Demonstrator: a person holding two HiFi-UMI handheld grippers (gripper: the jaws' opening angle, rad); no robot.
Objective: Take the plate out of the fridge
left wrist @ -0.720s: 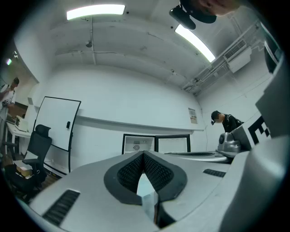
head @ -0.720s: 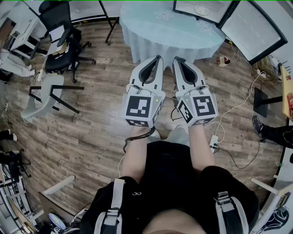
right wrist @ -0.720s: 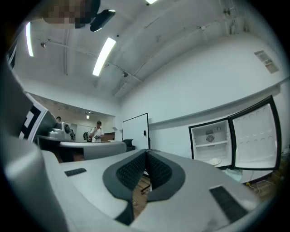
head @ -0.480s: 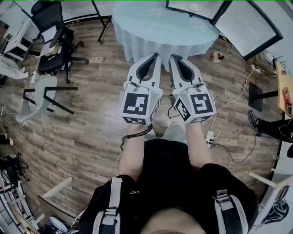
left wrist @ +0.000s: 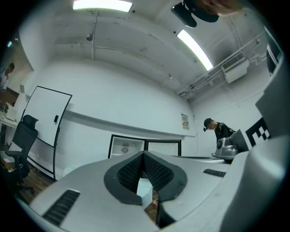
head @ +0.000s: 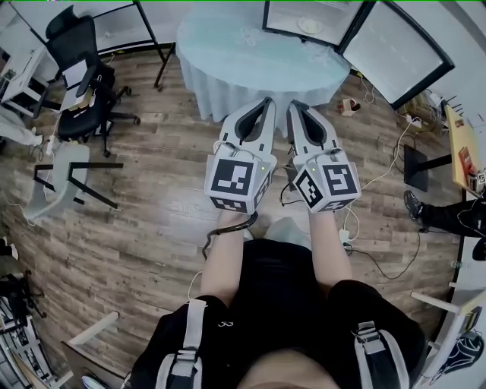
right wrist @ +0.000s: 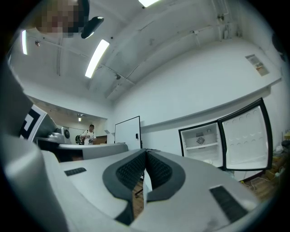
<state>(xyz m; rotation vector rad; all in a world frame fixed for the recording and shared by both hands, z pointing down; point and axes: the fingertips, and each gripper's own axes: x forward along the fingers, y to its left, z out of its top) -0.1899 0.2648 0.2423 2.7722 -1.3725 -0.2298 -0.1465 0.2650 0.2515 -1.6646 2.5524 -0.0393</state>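
Observation:
A white plate (head: pixel 310 25) lies inside the open fridge (head: pixel 300 15) at the top of the head view, behind a round table. The fridge door (head: pixel 406 53) stands swung open to the right. My left gripper (head: pixel 266 101) and right gripper (head: pixel 291 105) are held side by side over the wooden floor, tips pointing at the table, well short of the fridge. Both are shut with nothing between the pads. The left gripper view shows the fridge (left wrist: pixel 128 147) far off past the gripper (left wrist: pixel 143 154). The right gripper view shows the fridge (right wrist: pixel 201 142) beside the gripper (right wrist: pixel 146 153).
A round table with a pale blue cloth (head: pixel 258 57) stands between me and the fridge. A black office chair (head: pixel 80 80) and a tipped grey chair (head: pixel 64 175) are at the left. Cables and a power strip (head: pixel 347 237) lie on the floor at the right. A person (left wrist: pixel 218 130) stands far off.
In the head view the table, fridge and chairs have slid a little to the left. Both grippers stay side by side and shut.

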